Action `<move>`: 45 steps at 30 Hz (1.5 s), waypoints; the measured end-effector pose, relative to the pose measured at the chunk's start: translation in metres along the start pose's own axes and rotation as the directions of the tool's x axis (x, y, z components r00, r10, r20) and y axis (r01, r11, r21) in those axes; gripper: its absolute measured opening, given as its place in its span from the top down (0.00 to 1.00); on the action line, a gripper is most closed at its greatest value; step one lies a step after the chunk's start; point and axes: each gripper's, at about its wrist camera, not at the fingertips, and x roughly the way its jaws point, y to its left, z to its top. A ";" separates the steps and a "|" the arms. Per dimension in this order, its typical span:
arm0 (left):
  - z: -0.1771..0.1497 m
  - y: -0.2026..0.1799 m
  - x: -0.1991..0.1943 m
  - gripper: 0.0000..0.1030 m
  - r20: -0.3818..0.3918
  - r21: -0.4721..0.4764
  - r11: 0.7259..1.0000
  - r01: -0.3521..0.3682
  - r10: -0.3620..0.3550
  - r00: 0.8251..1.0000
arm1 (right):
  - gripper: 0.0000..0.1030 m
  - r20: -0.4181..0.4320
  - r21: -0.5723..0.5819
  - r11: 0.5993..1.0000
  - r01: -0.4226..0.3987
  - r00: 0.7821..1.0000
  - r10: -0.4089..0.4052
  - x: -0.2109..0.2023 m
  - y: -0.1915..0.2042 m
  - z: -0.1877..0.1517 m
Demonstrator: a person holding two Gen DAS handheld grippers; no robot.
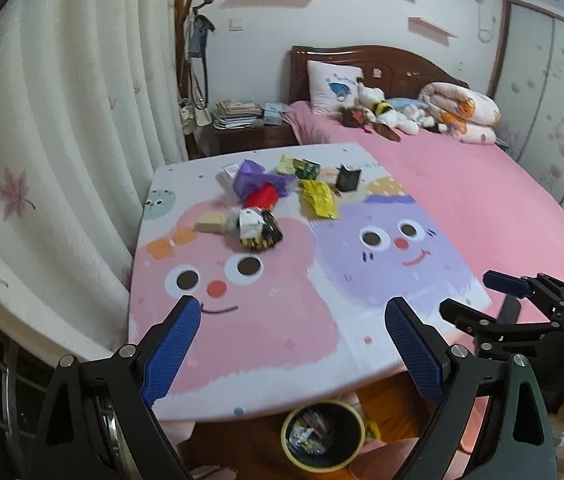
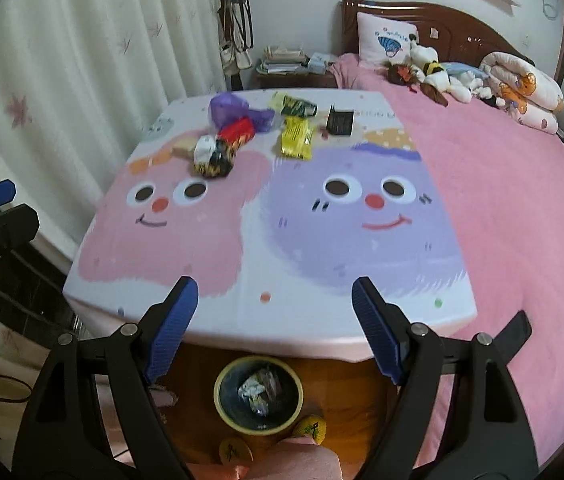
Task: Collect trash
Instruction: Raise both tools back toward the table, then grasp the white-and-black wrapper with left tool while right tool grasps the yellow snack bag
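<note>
Partway through, by the look of it: some wrappers already in the bin [image 2: 259, 394] on the floor below the desk's [image 2: 266, 276] near edge, more trash [image 2: 297, 136] along its far edge, left claw [image 1: 292, 344] and right claw [image 2: 274, 330] both spread apart, empty.

On the cartoon mat [image 2: 266, 240] eight pieces of trash can be counted, all gathered at its far end: one purple bag [image 2: 228, 110], one red packet [image 2: 236, 130], one yellow wrapper [image 2: 297, 142], one black box [image 2: 340, 122], one green-and-yellow packet [image 2: 294, 106], one black-and-white crumpled packet [image 2: 212, 156], one tan piece [image 1: 212, 222] and one white item [image 1: 229, 171], partly hidden behind the bag. One round bin [image 2: 258, 394] is seen below the mat's near edge, with several crumpled scraps inside, too jumbled to be counted. Two printed faces are shown on the mat.
</note>
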 end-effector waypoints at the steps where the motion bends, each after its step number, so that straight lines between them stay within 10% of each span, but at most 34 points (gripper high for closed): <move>1: 0.007 0.001 0.007 0.08 -0.003 -0.013 1.000 -0.009 0.009 1.000 | 0.25 0.002 0.001 1.000 -0.006 1.000 0.006 0.004 -0.003 0.006; 10: 0.065 0.019 0.134 0.09 -0.170 -0.207 0.972 -0.110 0.075 0.983 | 0.25 -0.020 -0.004 0.996 -0.093 0.995 0.093 0.086 -0.048 0.082; 24: 0.114 0.038 0.353 0.12 -0.399 -0.354 0.888 -0.293 0.140 0.906 | 0.25 -0.214 -0.030 0.975 -0.220 0.954 0.209 0.298 -0.107 0.186; 39: 0.105 0.064 0.445 0.25 -0.517 -0.433 0.822 -0.369 0.109 0.849 | 0.26 -0.359 0.018 0.970 -0.241 0.904 0.231 0.425 -0.080 0.212; 45: 0.104 0.061 0.452 0.30 -0.509 -0.428 0.820 -0.379 0.128 0.852 | 0.59 -0.340 -0.064 0.970 -0.236 0.918 0.202 0.424 -0.070 0.206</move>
